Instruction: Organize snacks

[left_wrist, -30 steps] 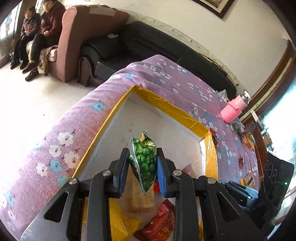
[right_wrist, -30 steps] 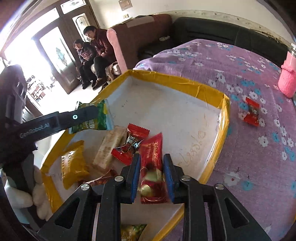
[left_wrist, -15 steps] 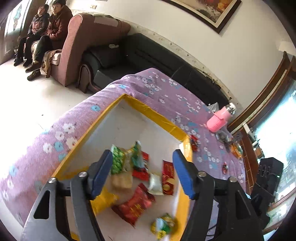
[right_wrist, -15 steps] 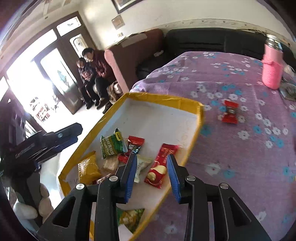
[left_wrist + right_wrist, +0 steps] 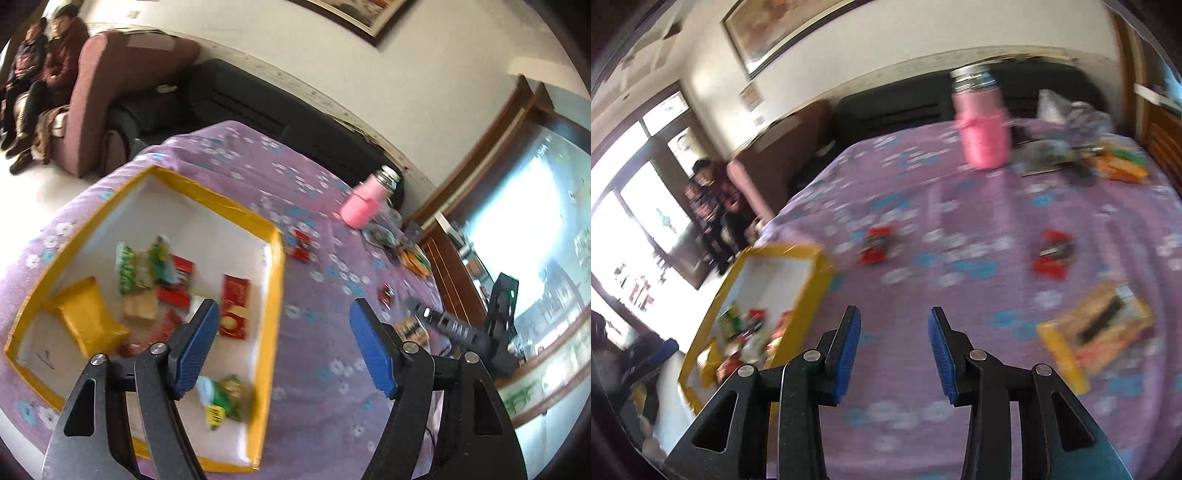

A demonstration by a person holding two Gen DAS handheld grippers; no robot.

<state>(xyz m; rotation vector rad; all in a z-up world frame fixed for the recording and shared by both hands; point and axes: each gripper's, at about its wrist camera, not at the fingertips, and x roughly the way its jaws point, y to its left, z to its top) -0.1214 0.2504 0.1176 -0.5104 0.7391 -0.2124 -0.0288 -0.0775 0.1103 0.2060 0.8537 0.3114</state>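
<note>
A white tray with a yellow rim (image 5: 275, 295) holds several snacks: a green packet (image 5: 129, 266), a yellow one (image 5: 86, 321), a red one (image 5: 234, 306). My left gripper (image 5: 284, 306) hovers above the tray's right rim, its jaws opening with nothing between them. My right gripper (image 5: 893, 312) is over the purple flowered cloth to the right of the tray (image 5: 812, 288), its jaws also opening and empty. Loose on the cloth ahead of it lie two red candies (image 5: 877, 245) (image 5: 1052, 253) and a yellow biscuit packet (image 5: 1097, 325).
A pink bottle (image 5: 984, 136) stands at the far end of the table beside a pile of bags and wrappers (image 5: 1071, 155). A dark sofa (image 5: 258, 107) lies behind the table. Two people (image 5: 40, 81) sit on an armchair at the far left.
The left gripper let go of the green packet into the tray, opened wide and drew back to the right. The right gripper dropped its red packet in the tray and swung right over the cloth.
</note>
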